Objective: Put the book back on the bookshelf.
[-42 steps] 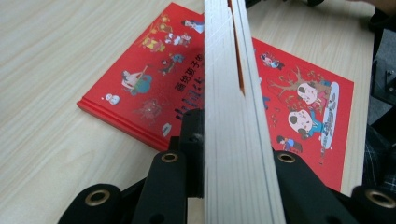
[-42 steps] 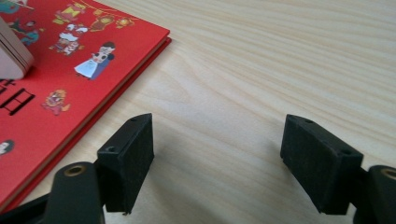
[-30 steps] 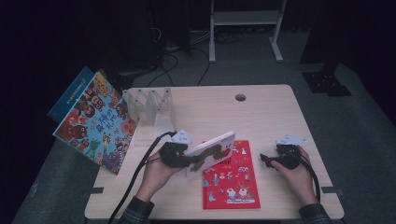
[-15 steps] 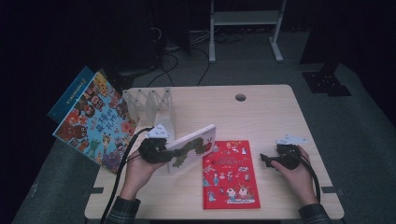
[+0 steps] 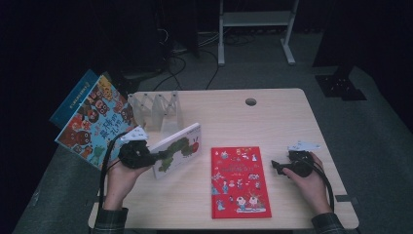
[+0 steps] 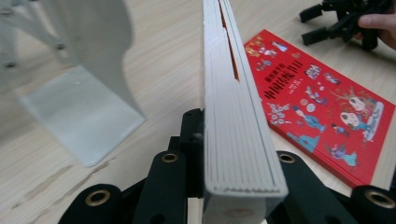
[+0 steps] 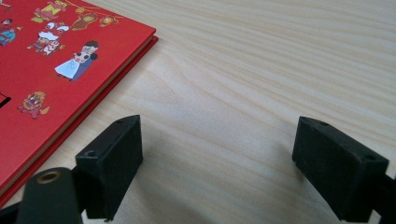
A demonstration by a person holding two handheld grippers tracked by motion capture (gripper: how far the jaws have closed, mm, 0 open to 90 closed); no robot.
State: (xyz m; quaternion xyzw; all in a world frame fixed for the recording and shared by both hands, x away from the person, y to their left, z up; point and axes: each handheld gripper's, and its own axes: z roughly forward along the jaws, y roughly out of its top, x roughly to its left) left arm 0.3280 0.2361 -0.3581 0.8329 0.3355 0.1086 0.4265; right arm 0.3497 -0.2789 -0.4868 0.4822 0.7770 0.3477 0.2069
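Note:
A white picture book with a caterpillar on its cover (image 5: pixel 179 147) is held tilted on edge above the table, left of centre. My left gripper (image 5: pixel 157 157) is shut on its lower left corner. In the left gripper view the book's page edge (image 6: pixel 231 107) stands upright between the two black jaws. A red picture book (image 5: pixel 238 180) lies flat at the front middle of the table. To its right, my right gripper (image 5: pixel 276 167) rests low over the wood, open and holding nothing (image 7: pixel 217 163), with the red book's corner (image 7: pixel 60 60) to the left of its jaws.
A white accordion book rack (image 5: pixel 156 109) stands at the back left, one of its dividers (image 6: pixel 88 88) close beside the held book. A large colourful book (image 5: pixel 95 122) leans out past the table's left edge. A cable hole (image 5: pixel 251 102) sits at the back of the table (image 5: pixel 292 122).
My left gripper has carried the white book leftward, away from the red book and closer to the rack. The right gripper has stayed put.

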